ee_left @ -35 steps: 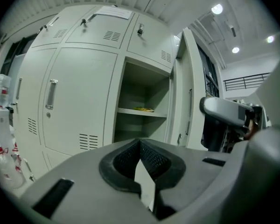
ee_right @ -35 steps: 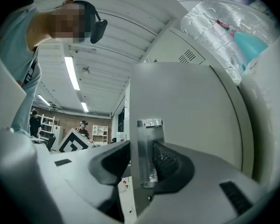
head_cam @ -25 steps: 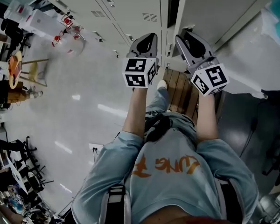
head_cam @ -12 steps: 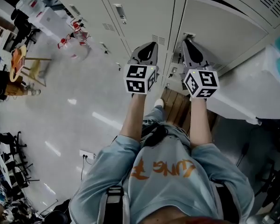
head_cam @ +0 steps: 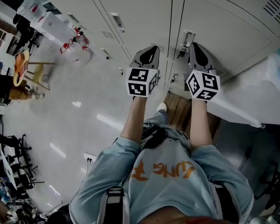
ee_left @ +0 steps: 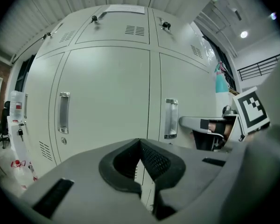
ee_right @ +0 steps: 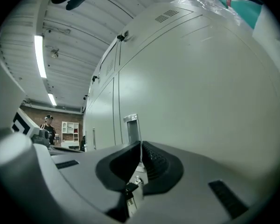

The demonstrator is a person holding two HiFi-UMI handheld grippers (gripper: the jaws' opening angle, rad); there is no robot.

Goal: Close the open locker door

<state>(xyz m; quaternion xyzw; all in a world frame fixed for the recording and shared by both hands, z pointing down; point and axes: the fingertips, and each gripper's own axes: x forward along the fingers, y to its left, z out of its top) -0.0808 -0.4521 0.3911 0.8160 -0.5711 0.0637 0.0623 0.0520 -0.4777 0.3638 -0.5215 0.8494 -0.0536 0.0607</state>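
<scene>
The grey locker door [head_cam: 224, 27] lies nearly flush with its neighbours, its metal handle [head_cam: 188, 37] at its left edge. My right gripper [head_cam: 195, 45] is held up to the door just right of that handle, shut, with nothing between the pads. In the right gripper view the door [ee_right: 200, 87] fills the right side and the handle [ee_right: 132, 127] stands just past the shut gripper [ee_right: 140, 146]. I cannot tell if the tips touch the door. My left gripper [head_cam: 152, 49] points at the neighbouring locker, shut and empty [ee_left: 140, 141].
A slatted wooden bench [head_cam: 179, 111] stands at the person's feet before the lockers. A white covered table [head_cam: 252, 97] is at the right. Tables, chairs and bottles [head_cam: 51, 24] crowd the far left. A person [ee_right: 47, 122] stands in the distance.
The locker door has swung from wide open to nearly flush. Both grippers moved in toward the lockers, the right one following the door.
</scene>
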